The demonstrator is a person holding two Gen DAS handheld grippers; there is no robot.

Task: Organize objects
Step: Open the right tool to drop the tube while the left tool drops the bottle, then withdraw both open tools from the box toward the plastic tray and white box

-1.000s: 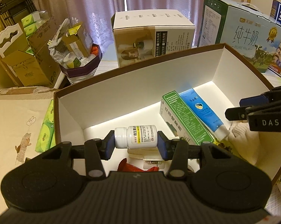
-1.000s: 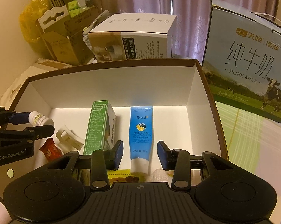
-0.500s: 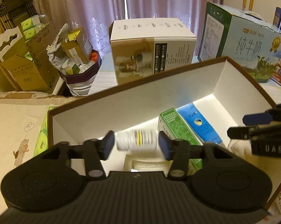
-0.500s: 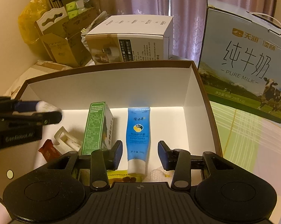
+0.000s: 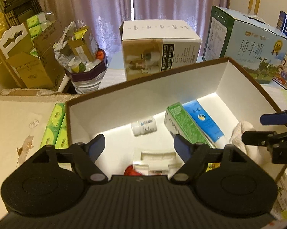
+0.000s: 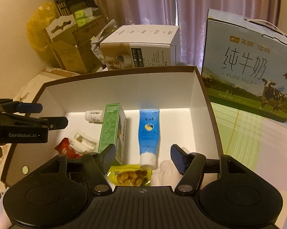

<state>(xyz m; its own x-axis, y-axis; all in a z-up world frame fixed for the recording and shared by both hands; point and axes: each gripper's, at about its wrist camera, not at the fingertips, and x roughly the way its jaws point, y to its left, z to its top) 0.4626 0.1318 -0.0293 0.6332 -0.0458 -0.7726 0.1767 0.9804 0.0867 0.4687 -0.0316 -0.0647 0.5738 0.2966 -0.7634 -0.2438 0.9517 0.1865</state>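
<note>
A brown-rimmed white box [image 5: 162, 89] [image 6: 124, 87] holds the sorted items. A small white pill bottle [image 5: 144, 126] [image 6: 94, 115] lies on its side on the box floor, free of any grip. My left gripper [image 5: 139, 146] [image 6: 54, 115] hangs over the box's left part, its jaws opening, nothing between them. A green carton [image 5: 187, 126] [image 6: 113, 131] stands beside a blue tube [image 5: 204, 122] [image 6: 148, 131]. My right gripper [image 6: 142, 155] [image 5: 261, 126] is above the box's near right, jaws opening and empty, over a yellow snack packet [image 6: 130, 175] and a white cloth [image 6: 166, 171].
A white clip [image 6: 82, 140] and a red packet [image 6: 64, 147] lie at the box's near left. A white carton [image 5: 158, 47] and a milk case [image 6: 248, 66] stand behind the box. Green tissue packs [image 5: 55, 126] lie to its left, with cluttered cardboard boxes [image 5: 29, 63] beyond.
The left gripper let go of the pill bottle, which now lies on the box floor, and its jaws spread wide as it rose. The right gripper's jaws also widened.
</note>
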